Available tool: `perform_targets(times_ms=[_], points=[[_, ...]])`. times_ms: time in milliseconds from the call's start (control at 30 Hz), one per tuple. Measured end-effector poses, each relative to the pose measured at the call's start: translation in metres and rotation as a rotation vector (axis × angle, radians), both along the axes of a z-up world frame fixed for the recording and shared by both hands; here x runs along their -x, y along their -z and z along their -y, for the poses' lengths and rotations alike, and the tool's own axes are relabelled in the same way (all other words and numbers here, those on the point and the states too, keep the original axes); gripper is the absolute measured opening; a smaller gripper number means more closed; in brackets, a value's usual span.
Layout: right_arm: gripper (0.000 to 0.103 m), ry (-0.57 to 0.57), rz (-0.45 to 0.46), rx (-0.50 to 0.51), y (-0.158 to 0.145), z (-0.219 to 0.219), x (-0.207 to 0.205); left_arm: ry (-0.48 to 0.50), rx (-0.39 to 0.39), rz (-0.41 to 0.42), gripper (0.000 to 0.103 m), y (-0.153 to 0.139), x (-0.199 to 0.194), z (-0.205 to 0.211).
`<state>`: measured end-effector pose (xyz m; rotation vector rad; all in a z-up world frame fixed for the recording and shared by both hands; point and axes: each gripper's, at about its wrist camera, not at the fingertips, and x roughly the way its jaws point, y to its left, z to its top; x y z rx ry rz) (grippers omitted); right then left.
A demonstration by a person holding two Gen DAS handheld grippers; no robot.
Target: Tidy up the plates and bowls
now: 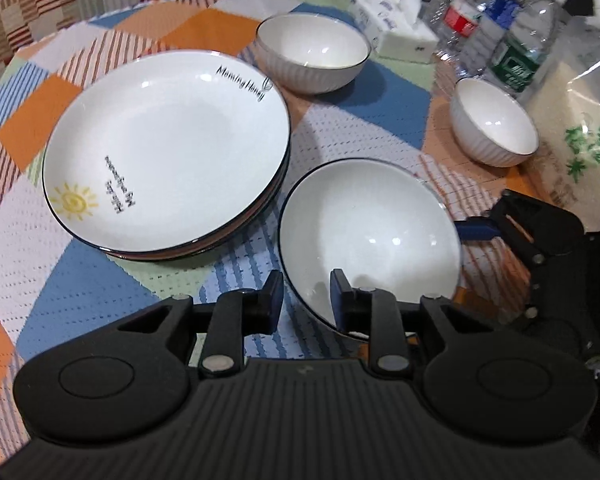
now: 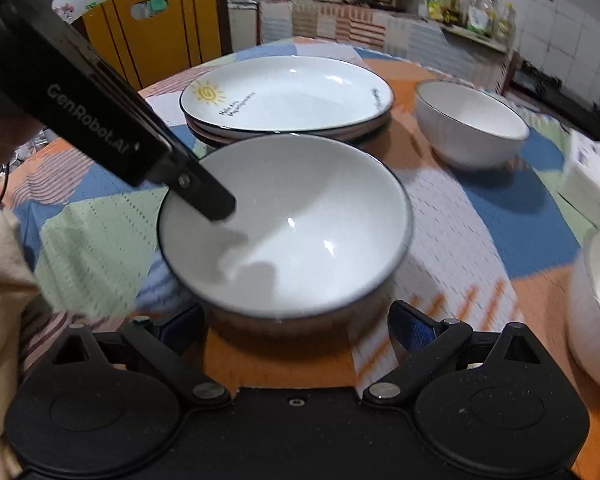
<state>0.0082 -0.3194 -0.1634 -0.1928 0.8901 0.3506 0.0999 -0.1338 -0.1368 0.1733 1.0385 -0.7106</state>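
Closest to me, my left gripper (image 1: 306, 294) straddles the near rim of a dark-rimmed white bowl (image 1: 370, 236): one finger sits inside the bowl and the other outside, with a narrow gap between them. The rim runs through that gap, and the pads seem to stand slightly off it rather than press on it, though the angle makes this hard to judge. My right gripper (image 2: 300, 322) meets the same bowl (image 2: 286, 224) from its other side, its two blue-padded fingers (image 2: 414, 326) spread wide on either side of the bowl's outer wall, apparently clear of it; that view is blurred. From the right wrist, my left gripper's black finger reaches down over the bowl's left rim into its hollow. The bowl sits on a patchwork tablecloth (image 1: 80, 272) of orange, blue, green and striped squares. Just beyond and to the left of the bowl is a stack of plates (image 1: 166, 152), the top one white with a yellow sun and dark lettering. Farther back stands a ribbed white bowl (image 1: 312, 52), and to the right a smaller ribbed bowl (image 1: 494, 122). Behind these are a tissue box (image 1: 394, 26), several water bottles (image 1: 520, 40) and a clear pouch (image 1: 580, 116).
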Motion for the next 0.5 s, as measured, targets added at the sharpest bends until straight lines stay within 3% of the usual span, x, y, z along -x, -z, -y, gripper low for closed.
perform_targets(times_ms=[133, 300, 500], points=[[0.1, 0.056, -0.004, 0.032, -0.016, 0.018, 0.021, 0.013, 0.002, 0.044, 0.029, -0.019, 0.006, -0.005], [0.1, 0.203, 0.064, 0.034, -0.042, 0.046, 0.047, 0.028, 0.045, 0.07, 0.034, -0.049, 0.012, -0.004], [0.1, 0.401, 0.121, -0.108, -0.066, 0.074, 0.066, 0.077, 0.105, 0.092, 0.041, -0.078, 0.016, 0.019]])
